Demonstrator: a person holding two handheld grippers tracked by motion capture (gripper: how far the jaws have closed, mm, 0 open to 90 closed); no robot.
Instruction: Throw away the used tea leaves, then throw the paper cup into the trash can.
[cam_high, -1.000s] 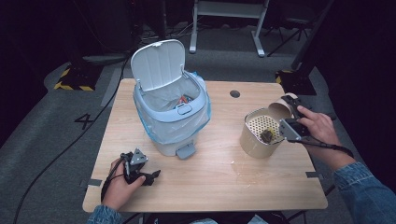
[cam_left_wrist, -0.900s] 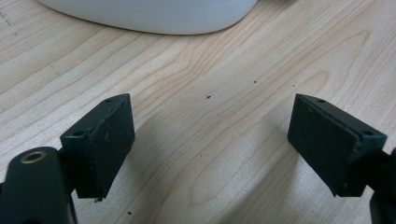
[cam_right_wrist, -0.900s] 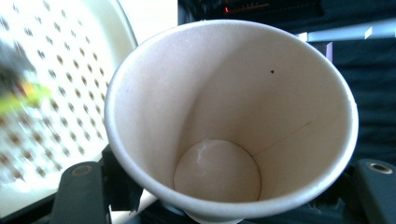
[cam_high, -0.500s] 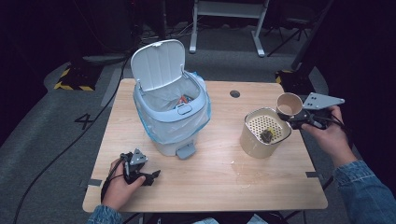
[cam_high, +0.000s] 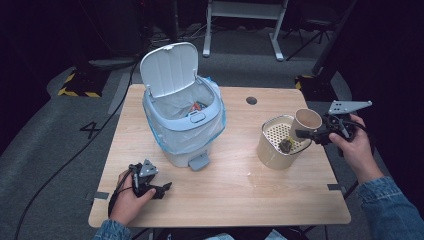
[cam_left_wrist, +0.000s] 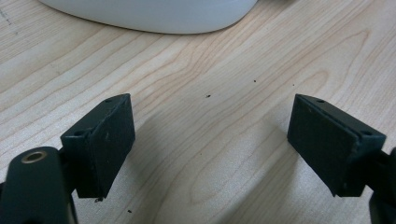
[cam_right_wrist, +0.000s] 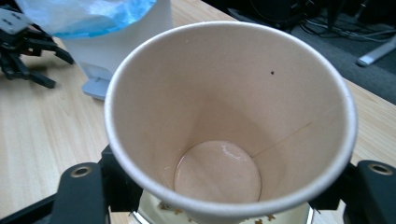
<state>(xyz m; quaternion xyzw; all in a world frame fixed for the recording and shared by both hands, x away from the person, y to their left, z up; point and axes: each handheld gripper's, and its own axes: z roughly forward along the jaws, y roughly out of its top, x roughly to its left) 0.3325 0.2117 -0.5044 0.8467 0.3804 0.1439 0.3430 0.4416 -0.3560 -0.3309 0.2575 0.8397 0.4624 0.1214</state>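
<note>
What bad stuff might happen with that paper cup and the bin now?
The right gripper pinches the paper cup by its thin wall, so it may crumple or slip free. A wet film sits in the cup's bottom, so drips could land on the table on the way to the open bin. The strainer pot stands close below the cup; a low swing might knock it.

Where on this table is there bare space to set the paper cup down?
Bare wood lies along the near edge of the table, between the left gripper and the strainer pot, and between the pedal bin and that pot. The right side is crowded: right gripper, paper cup, pot.
</note>
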